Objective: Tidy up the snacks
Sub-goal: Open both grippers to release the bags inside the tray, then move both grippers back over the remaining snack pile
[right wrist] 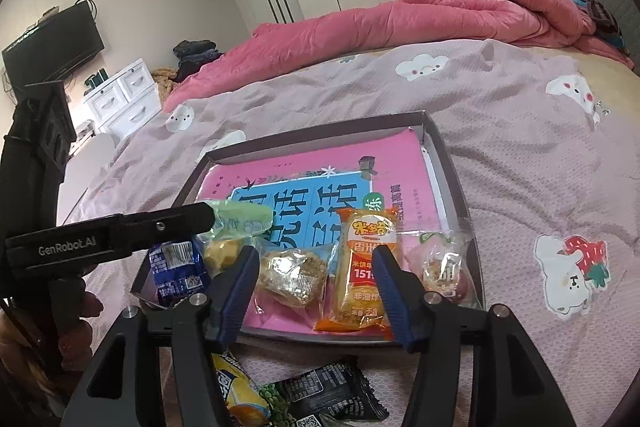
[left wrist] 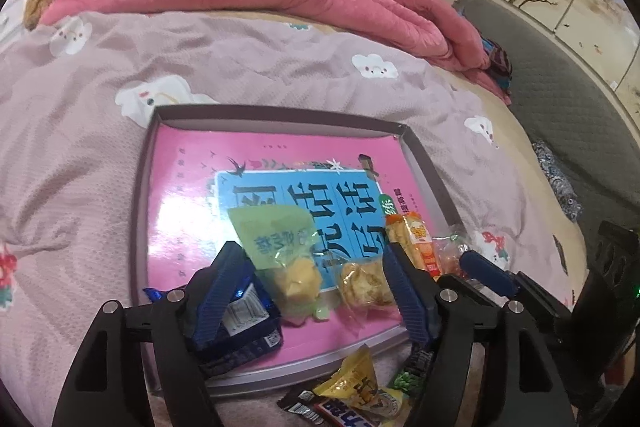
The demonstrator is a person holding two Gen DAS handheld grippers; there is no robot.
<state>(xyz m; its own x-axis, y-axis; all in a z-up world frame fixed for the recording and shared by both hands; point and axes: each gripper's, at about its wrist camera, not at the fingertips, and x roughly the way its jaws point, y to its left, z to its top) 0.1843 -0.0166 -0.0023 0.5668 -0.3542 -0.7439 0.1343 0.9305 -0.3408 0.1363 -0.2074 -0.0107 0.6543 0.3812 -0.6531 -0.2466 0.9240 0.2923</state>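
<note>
A grey shallow tray (left wrist: 280, 119) with a pink book as its floor lies on the bed. Along its near edge sit a blue packet (left wrist: 244, 315), a green packet of yellow snack (left wrist: 280, 247), a round cookie in clear wrap (left wrist: 364, 283), an orange rice-cracker packet (right wrist: 366, 267) and a clear candy packet (right wrist: 440, 263). My left gripper (left wrist: 311, 247) stands open over the green packet and the cookie, its pads touching neither. My right gripper (right wrist: 314, 251) is open above the round cookie (right wrist: 290, 277), its right finger overlapping the orange packet.
Loose snacks lie on the sheet in front of the tray: a yellow packet (right wrist: 236, 387), a black packet (right wrist: 332, 395) and green peas (right wrist: 276, 403). A rolled pink quilt (right wrist: 440, 11) fills the far side of the bed. A hand (right wrist: 72, 327) holds the left gripper's handle.
</note>
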